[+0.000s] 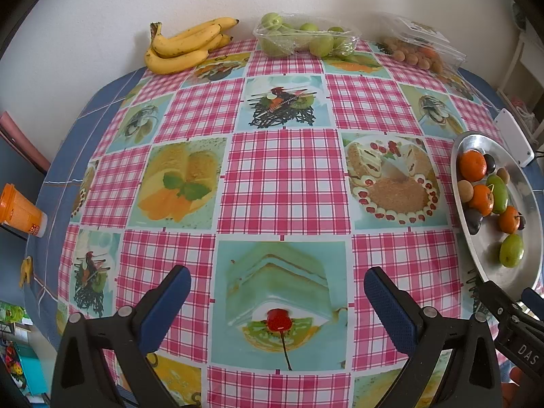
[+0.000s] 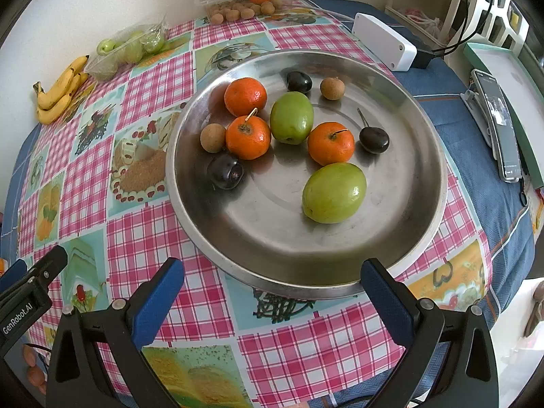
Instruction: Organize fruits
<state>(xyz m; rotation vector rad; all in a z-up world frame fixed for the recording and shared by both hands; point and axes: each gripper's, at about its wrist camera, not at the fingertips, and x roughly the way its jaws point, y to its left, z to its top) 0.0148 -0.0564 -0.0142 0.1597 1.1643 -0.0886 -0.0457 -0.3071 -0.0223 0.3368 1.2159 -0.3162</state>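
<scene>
Left wrist view, far left edge: orange plastic cup w/ white base at the table edge. Upper left: bunch of yellow bananas by the wall; right of it, top centre, a clear plastic pack of green fruits, then at upper right a clear lidded box of small brown fruits. Bottom centre: left gripper, blue-padded fingers wide apart, nothing between them, over the pink-checked tablecloth w/ dessert prints. Right edge: round shiny metal tray w/ mixed fruit. Right wrist view, bottom centre: right gripper, also spread apart & empty, just in front of the tray's near rim. On the tray, left to right: 2 small brown round fruits, 3 orange tangerines, 3 dark purple plums, 2 green oval fruits; the nearer green one lies apart from the rest, lower centre-right. Upper right: white rectangular box, & a dark smartphone on a stand at far right.
</scene>
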